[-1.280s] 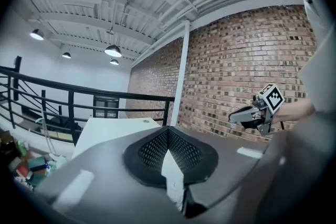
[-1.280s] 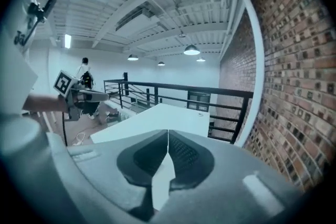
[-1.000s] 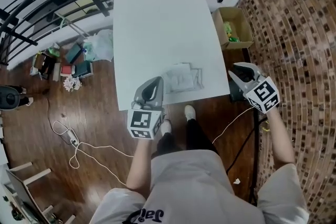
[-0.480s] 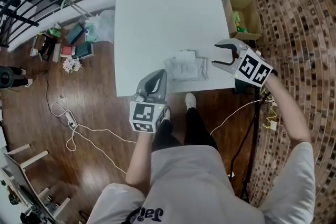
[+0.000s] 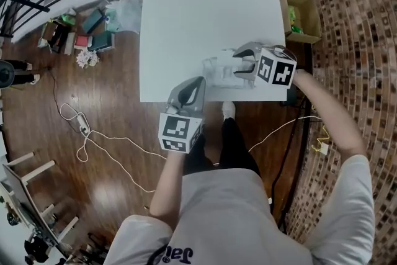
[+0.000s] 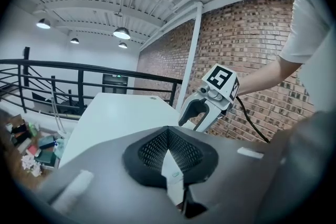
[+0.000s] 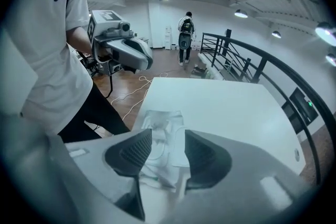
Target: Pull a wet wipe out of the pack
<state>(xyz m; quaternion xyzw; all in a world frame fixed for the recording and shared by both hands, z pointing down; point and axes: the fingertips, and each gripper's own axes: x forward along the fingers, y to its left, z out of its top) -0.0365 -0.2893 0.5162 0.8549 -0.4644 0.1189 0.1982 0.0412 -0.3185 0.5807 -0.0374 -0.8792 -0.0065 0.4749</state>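
Observation:
The wet wipe pack (image 5: 217,70), pale and crinkled, lies near the front edge of the white table (image 5: 198,3). My right gripper (image 5: 239,62) hangs over the pack's right end and points left and down. In the right gripper view the pack (image 7: 160,123) shows in the gap of the right gripper (image 7: 168,139); its jaws are closing and the pads stand clear of the pack. My left gripper (image 5: 197,82) is shut and empty at the table's front edge, left of the pack. The left gripper view has the left gripper (image 6: 168,134) shut and the right gripper (image 6: 198,118) beyond.
A cardboard box (image 5: 301,12) stands on the floor right of the table. Bags and boxes (image 5: 87,34) lie on the floor at the left, with a white cable (image 5: 80,139) nearer. A black railing runs behind. A person (image 7: 185,31) stands far off.
My right gripper swung in from beside the table's right edge, leftward and down over the pack, and its jaws spread. The left gripper sank a little toward the table's front edge.

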